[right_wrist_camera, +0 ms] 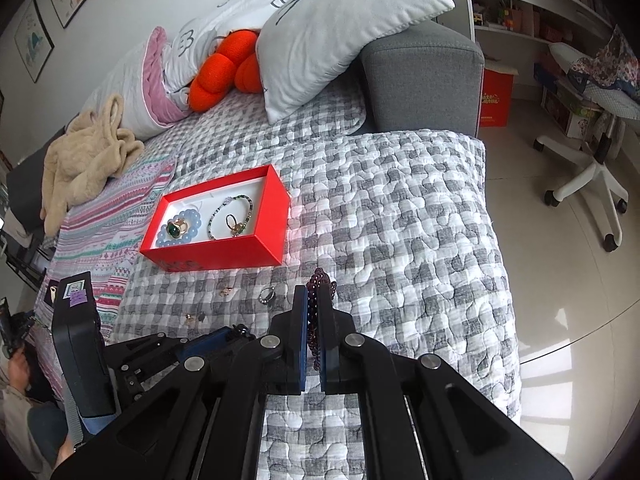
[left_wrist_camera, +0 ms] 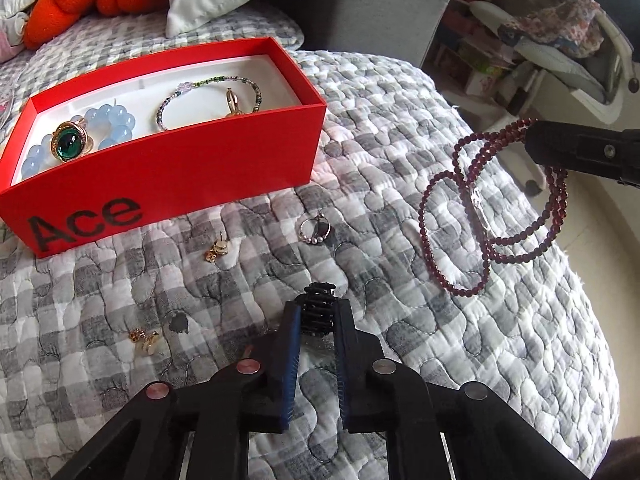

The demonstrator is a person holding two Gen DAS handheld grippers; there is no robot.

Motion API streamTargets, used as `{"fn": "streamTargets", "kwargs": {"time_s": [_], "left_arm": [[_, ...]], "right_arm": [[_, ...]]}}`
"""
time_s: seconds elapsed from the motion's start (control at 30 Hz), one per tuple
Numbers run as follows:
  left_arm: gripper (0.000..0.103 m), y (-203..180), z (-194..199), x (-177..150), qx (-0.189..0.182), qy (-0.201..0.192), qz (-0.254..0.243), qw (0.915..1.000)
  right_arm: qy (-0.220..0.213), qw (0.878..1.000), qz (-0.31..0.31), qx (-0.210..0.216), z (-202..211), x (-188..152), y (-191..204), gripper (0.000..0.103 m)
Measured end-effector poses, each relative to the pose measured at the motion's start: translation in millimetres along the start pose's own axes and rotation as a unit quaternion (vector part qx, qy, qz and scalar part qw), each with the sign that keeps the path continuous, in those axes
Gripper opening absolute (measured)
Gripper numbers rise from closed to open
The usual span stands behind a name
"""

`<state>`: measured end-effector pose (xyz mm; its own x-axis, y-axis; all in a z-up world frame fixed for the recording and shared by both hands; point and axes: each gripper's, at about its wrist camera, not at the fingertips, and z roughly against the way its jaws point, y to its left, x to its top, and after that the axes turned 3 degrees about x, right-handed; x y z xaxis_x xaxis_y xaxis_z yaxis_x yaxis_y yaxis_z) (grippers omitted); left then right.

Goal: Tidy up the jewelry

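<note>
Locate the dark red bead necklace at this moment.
The dark red bead necklace hangs from the shut right gripper, above the checked quilt, right of the red box.

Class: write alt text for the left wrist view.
The left tool grips a black hair claw above a grey checked quilt. Right, another tool dangles a garnet bead strand; left, a red box holds rings and bracelets.

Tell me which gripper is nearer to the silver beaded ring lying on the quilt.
Left. The left gripper, shut on a black hair claw, hovers just short of the silver beaded ring; the right gripper holds the dark red bead strand off to its side.
</note>
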<state>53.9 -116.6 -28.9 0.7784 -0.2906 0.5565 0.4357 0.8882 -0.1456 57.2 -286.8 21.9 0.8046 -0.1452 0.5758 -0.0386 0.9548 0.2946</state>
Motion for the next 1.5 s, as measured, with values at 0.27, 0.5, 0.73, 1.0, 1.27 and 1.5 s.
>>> {"fn": "streamTargets", "kwargs": {"time_s": [0.27,0.5,0.73,1.0,1.27,1.5], "left_arm": [[0.010,22.4,27.8,10.1,0.004,-0.032,0.025,0.9992],[0.010,54.9,56.3,19.8,0.026,-0.070,0.060,0.9954],[0.010,84.7,69.1,33.0,0.043,-0.102,0.096,0.9893],[0.010,105.0,57.1,46.4,0.068,-0.116,0.115,0.9842],[0.010,118.2,38.2,62.2,0.064,-0.125,0.137,0.9805],[0.010,125.7,16.5,71.3,0.073,-0.130,0.147,0.9779]], "right_arm": [[-0.005,1.000,0.001,-0.001,-1.8,5.1,4.8,0.004],[-0.031,0.999,0.015,0.011,2.5,18.8,26.0,0.004],[-0.070,0.997,0.015,0.037,6.4,38.8,49.7,0.004],[-0.108,0.992,0.026,0.062,-0.7,61.6,74.6,0.004],[-0.110,0.987,0.032,0.108,-39.3,75.1,95.3,0.004],[-0.077,0.989,0.013,0.129,-86.1,73.7,88.3,0.004]]}}
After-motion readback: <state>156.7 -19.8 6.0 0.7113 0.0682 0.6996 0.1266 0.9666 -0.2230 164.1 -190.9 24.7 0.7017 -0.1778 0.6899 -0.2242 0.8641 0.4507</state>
